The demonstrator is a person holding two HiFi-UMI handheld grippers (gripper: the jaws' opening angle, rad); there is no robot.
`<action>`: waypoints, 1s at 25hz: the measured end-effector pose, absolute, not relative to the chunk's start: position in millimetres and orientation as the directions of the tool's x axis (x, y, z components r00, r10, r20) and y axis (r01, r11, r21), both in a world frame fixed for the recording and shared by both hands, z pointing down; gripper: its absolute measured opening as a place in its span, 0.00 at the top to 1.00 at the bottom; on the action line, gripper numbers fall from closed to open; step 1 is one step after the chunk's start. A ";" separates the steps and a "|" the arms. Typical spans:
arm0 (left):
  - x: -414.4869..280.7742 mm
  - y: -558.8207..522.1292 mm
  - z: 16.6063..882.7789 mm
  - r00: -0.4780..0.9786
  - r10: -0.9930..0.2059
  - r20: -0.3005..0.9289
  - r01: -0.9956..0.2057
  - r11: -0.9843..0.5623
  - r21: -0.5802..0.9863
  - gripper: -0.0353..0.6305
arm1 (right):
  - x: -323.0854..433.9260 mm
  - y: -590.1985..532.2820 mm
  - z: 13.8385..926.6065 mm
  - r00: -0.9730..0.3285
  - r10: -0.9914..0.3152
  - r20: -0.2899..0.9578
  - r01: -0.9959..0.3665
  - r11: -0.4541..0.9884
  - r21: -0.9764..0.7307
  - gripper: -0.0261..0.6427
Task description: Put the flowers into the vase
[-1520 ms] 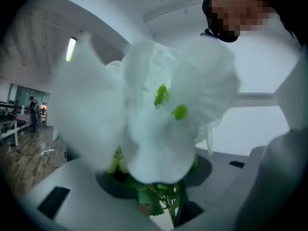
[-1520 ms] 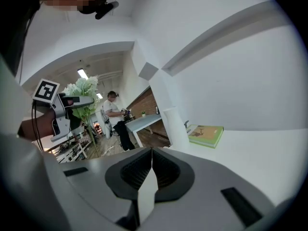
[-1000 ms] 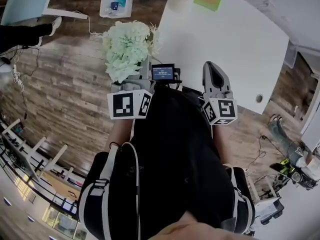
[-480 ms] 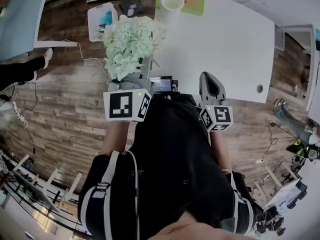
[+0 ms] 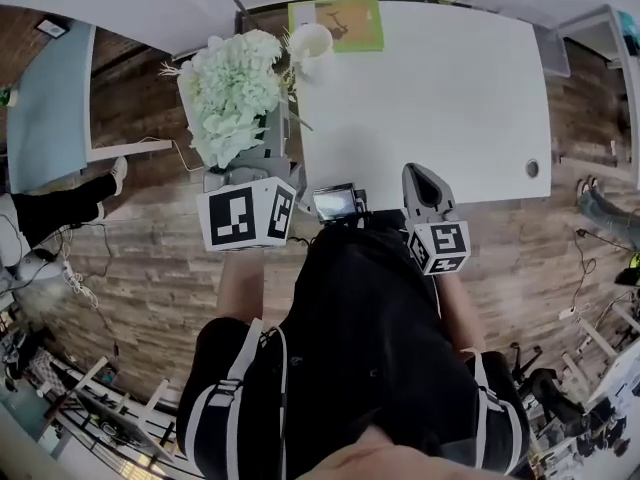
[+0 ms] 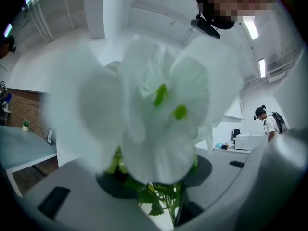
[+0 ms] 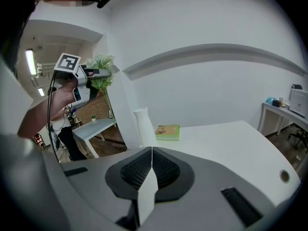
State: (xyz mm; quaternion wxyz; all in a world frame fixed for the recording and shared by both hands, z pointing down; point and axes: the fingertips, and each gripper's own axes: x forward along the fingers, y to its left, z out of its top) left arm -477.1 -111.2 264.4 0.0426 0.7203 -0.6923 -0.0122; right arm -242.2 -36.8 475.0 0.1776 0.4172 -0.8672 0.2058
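A bunch of pale green-white flowers (image 5: 230,93) is held up left of the white table (image 5: 450,108), its blooms close beside the white vase (image 5: 310,46) that stands at the table's far left corner. My left gripper (image 5: 258,163) is shut on the flower stems (image 6: 168,201); the blooms (image 6: 159,124) fill the left gripper view and hide the vase there. My right gripper (image 5: 420,176) hovers over the table's near edge, shut with nothing in it (image 7: 151,165). The right gripper view shows the vase (image 7: 144,126) upright and the flowers (image 7: 102,64) high at left.
A green book (image 5: 335,23) lies just behind the vase. A round cable hole (image 5: 532,168) sits near the table's right edge. A light blue table (image 5: 50,88) and someone's leg (image 5: 70,193) are on the wooden floor at left.
My left gripper has carried the flowers forward and up, from beside the table's near corner to right next to the vase. The right gripper has barely shifted.
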 end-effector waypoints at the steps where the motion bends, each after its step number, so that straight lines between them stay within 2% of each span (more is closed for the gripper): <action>1: -477.2 -116.9 258.3 0.042 -0.999 0.027 -0.997 -0.041 0.069 0.58 | -238.6 -36.9 475.4 -0.584 -0.652 0.484 -0.800 0.563 -0.207 0.93; 10: -484.2 -164.8 200.2 0.066 -0.994 -0.090 -0.998 -0.064 -0.028 0.58 | -210.9 -37.1 484.2 -0.526 -0.683 0.506 -0.844 0.493 -0.213 0.93; 16: -494.1 -191.4 172.7 0.091 -0.982 -0.166 -0.996 -0.092 -0.001 0.58 | -210.6 -41.2 485.9 -0.511 -0.688 0.515 -0.853 0.479 -0.207 0.93; 19: -490.9 -205.3 175.8 0.098 -0.979 -0.176 -0.995 -0.092 -0.041 0.58 | -207.1 -43.3 489.3 -0.494 -0.692 0.526 -0.863 0.462 -0.204 0.93; 25: -481.7 -227.2 211.4 0.123 -0.981 -0.148 -0.992 -0.120 -0.026 0.58 | -194.4 -47.4 496.8 -0.458 -0.700 0.549 -0.884 0.424 -0.197 0.93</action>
